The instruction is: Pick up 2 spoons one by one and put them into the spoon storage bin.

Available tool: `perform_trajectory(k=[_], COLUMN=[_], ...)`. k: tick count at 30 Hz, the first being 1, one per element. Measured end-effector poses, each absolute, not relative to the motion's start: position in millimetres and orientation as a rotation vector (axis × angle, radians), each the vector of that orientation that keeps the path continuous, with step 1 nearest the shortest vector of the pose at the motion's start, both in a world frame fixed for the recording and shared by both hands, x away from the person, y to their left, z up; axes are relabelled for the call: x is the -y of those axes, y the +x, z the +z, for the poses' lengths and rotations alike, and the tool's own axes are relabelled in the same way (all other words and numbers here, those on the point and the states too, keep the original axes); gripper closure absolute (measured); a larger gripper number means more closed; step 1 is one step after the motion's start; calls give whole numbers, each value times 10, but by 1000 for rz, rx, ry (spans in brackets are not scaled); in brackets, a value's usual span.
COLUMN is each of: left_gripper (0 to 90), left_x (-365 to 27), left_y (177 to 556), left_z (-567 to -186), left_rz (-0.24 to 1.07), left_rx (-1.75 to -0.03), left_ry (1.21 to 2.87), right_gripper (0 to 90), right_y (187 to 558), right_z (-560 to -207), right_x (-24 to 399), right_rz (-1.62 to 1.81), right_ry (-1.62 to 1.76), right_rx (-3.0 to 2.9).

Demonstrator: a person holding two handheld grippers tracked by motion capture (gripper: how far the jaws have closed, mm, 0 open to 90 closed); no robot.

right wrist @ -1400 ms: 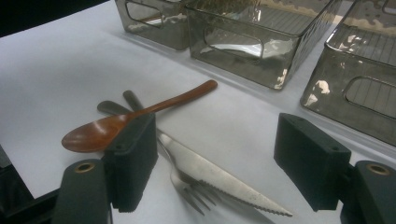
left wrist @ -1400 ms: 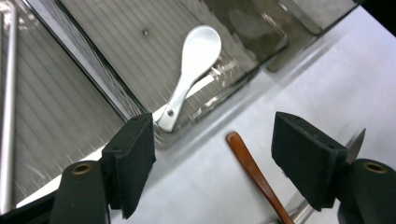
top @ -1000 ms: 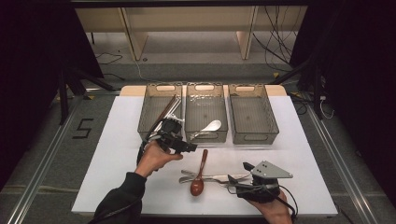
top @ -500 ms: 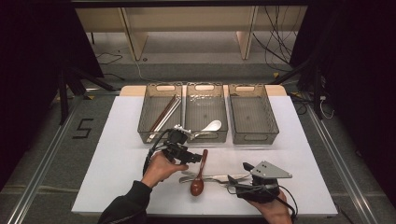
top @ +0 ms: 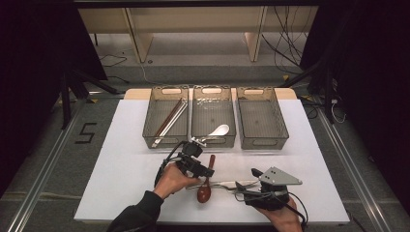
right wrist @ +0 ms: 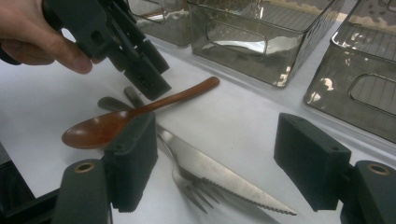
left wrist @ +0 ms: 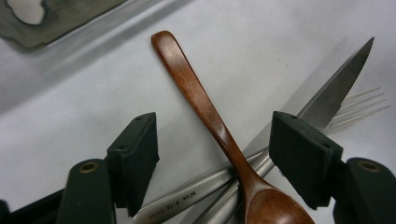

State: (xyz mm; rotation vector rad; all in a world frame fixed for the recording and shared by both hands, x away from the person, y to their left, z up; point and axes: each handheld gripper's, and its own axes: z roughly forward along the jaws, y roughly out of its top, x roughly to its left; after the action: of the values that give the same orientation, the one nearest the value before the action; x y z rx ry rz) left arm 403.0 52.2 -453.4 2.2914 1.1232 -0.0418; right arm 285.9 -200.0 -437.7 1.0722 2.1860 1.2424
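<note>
Wooden spoon [left wrist: 212, 121]: handle lies between the open, just-narrowing jaws of the left gripper [left wrist: 212, 154], untouched, across knife [left wrist: 327, 93] and fork [left wrist: 359, 105]; right gripper [right wrist: 215, 163] open, empty

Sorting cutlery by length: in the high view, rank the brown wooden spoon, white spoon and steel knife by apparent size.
1. Steel knife, partly hidden, so unsure.
2. Brown wooden spoon.
3. White spoon, smallest, though farther away.

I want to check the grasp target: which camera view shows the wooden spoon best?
The right gripper view: the whole wooden spoon shows from bowl to handle tip, lying across the knife. The left gripper view cuts off its bowl; the high view shows it small.
</note>
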Motion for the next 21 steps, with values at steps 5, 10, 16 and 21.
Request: perform_trajectory(k=[5, 10, 16, 21], left_gripper=[364, 420, 469, 510], left_x=[-476, -457, -434, -397], left_y=[4023, 4032, 4036, 4019], left_z=[-4598, -4647, -4681, -4677], left_rz=[-52, -65, -72, -54], left_rx=[-1114, -1108, -1107, -1090], left_ry=[2318, 2331, 2351, 2373], right_gripper=[308, 308, 308, 308], right_y=[2858, 2859, 2858, 2858], right_z=[-4378, -4378, -4379, -4379], right_x=[1996, 1998, 1996, 1996], right_rz=[1242, 1242, 1242, 1242], right_ry=[1067, 1066, 1066, 1066], right_rx=[-2188, -2188, -2188, -2188])
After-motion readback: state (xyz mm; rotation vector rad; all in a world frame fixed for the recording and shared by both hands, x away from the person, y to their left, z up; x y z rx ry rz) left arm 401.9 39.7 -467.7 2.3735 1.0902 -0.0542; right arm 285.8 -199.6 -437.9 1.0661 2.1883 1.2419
